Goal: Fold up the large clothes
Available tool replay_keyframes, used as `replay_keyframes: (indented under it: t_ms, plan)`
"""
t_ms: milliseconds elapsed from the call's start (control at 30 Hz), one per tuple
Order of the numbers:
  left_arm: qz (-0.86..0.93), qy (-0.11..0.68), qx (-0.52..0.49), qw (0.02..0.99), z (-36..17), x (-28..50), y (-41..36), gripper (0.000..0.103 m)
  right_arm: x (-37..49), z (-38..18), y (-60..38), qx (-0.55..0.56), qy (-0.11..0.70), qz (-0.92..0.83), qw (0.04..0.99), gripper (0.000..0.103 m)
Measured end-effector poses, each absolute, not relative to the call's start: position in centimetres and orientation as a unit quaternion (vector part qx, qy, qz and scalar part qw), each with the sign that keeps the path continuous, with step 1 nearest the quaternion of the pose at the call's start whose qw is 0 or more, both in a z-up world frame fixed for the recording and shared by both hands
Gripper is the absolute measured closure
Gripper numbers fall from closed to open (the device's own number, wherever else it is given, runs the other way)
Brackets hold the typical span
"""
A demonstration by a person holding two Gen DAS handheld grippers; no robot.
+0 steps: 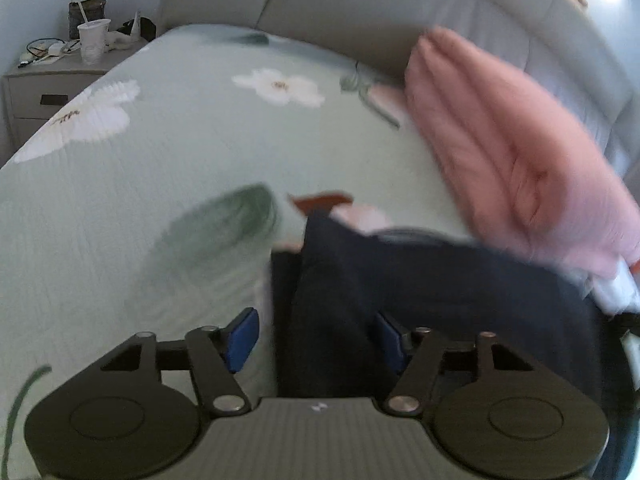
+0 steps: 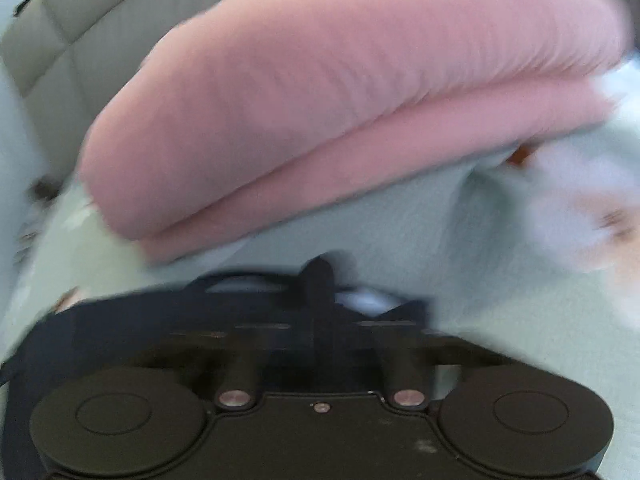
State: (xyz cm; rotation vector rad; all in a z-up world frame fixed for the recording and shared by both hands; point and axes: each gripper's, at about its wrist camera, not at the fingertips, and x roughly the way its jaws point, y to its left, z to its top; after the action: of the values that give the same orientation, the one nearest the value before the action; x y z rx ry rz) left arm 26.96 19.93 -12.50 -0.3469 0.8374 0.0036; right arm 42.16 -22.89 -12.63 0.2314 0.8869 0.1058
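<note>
Evidently readying a fold, the left hand-held gripper (image 1: 316, 342) straddles the dark garment (image 1: 420, 300) with jaws spread, mid-bed beside a pink bundle (image 1: 508, 152), while the right hand-held gripper (image 2: 320, 320) pinches its edge.

Soft, even daylight, moderately bright, with no glare and only faint shadows. Both fisheye views bow strongly toward dark corners. In the left wrist view, the pink folded blanket (image 1: 516, 152) is motion-smeared, while the nightstand (image 1: 44, 92) far to its left stays fairly sharp. In the right wrist view, nearly everything is blurred, the blanket (image 2: 340, 92) included.
</note>
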Motion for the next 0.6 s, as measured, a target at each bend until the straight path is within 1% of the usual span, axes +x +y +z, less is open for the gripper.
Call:
replay_keyframes:
  t_ms: [67, 100, 133, 167, 200, 233, 300, 333, 367, 400, 433, 467, 600]
  plan:
    - [0.008, 0.392, -0.194, 0.899, -12.8, 26.4, 20.1, 0.038, 41.3, -11.8, -23.0, 0.134, 0.39, 0.026, 0.911, 0.092]
    - [0.009, 0.384, -0.204, 0.901, -12.8, 26.2, 20.3, 0.037, 41.2, -11.6, -23.0, 0.122, 0.378, 0.008, 0.918, 0.092]
    - [0.016, 0.377, -0.198, 0.905, -12.9, 26.1, 20.3, 0.036, 41.4, -11.5, -23.0, 0.102, 0.375, -0.005, 0.921, 0.103]
    - [0.028, 0.373, -0.178, 0.91, -13.1, 26.0, 20.1, 0.029, 41.6, -11.8, -23.1, 0.078, 0.376, -0.021, 0.923, 0.103]
    - [0.036, 0.371, -0.149, 0.916, -13.6, 26.0, 19.7, 0.026, 41.8, -12.3, -23.3, 0.06, 0.381, -0.036, 0.922, 0.103]
    - [0.041, 0.371, -0.129, 0.919, -14.0, 26.0, 19.5, 0.025, 42.1, -12.7, -23.8, 0.059, 0.394, -0.037, 0.916, 0.103]
    - [0.042, 0.365, -0.119, 0.922, -13.8, 25.5, 19.1, 0.026, 41.9, -13.1, -25.6, 0.11, 0.414, -0.02, 0.903, 0.097]
    - [0.039, 0.368, -0.126, 0.92, -13.5, 25.2, 19.1, 0.028, 41.3, -12.9, -26.5, 0.145, 0.41, -0.003, 0.9, 0.083]
    - [0.033, 0.373, -0.14, 0.917, -13.1, 25.1, 19.2, 0.029, 40.5, -12.4, -27.4, 0.17, 0.403, 0.011, 0.899, 0.054]
    - [0.022, 0.382, -0.16, 0.91, -12.7, 24.9, 19.5, 0.029, 39.9, -11.7, -27.8, 0.183, 0.402, 0.023, 0.897, 0.043]
    - [0.013, 0.39, -0.175, 0.904, -12.3, 24.6, 19.8, 0.029, 39.4, -11.1, -28.1, 0.188, 0.407, 0.044, 0.893, 0.027]
    - [0.004, 0.397, -0.188, 0.899, -11.9, 24.2, 20.1, 0.028, 38.7, -10.4, -28.2, 0.189, 0.42, 0.077, 0.884, 0.023]
    - [-0.038, 0.421, -0.228, 0.877, -11.2, 20.9, 21.1, 0.025, 34.7, -9.2, -28.0, 0.175, 0.476, 0.153, 0.848, 0.021]
